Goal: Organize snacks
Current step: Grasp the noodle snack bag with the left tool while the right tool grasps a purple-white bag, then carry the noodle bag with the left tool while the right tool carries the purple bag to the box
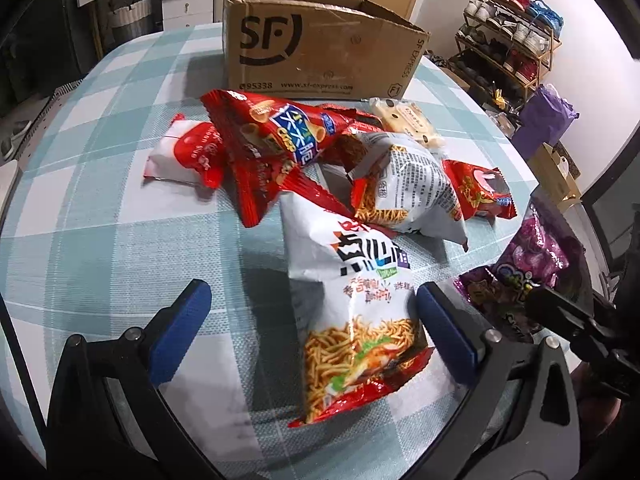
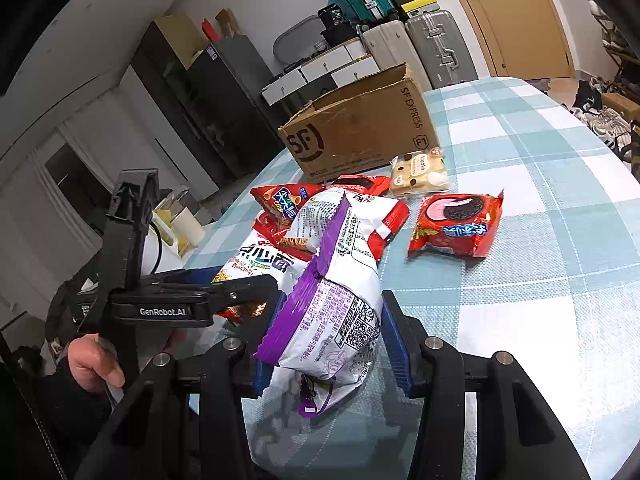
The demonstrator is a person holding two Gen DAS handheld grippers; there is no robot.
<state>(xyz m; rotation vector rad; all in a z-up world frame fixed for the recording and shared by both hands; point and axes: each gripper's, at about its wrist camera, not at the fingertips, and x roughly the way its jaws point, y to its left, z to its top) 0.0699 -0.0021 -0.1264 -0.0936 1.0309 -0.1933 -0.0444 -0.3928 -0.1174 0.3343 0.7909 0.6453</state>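
Right wrist view, fingers (image 2: 386, 334) clenching purple snack bag (image 2: 332, 320), left fingers (image 1: 182, 332) spread.

Right hand-held gripper (image 2: 326, 344) clamps purple snack bag (image 2: 332, 320) w/ cardboard box (image 2: 360, 128) behind pile on checked table (image 2: 540, 240)

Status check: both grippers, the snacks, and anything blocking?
Right hand-held gripper shut on purple snack bag. Left hand-held gripper open over noodle snack bag. Cardboard box behind the pile, way clear.
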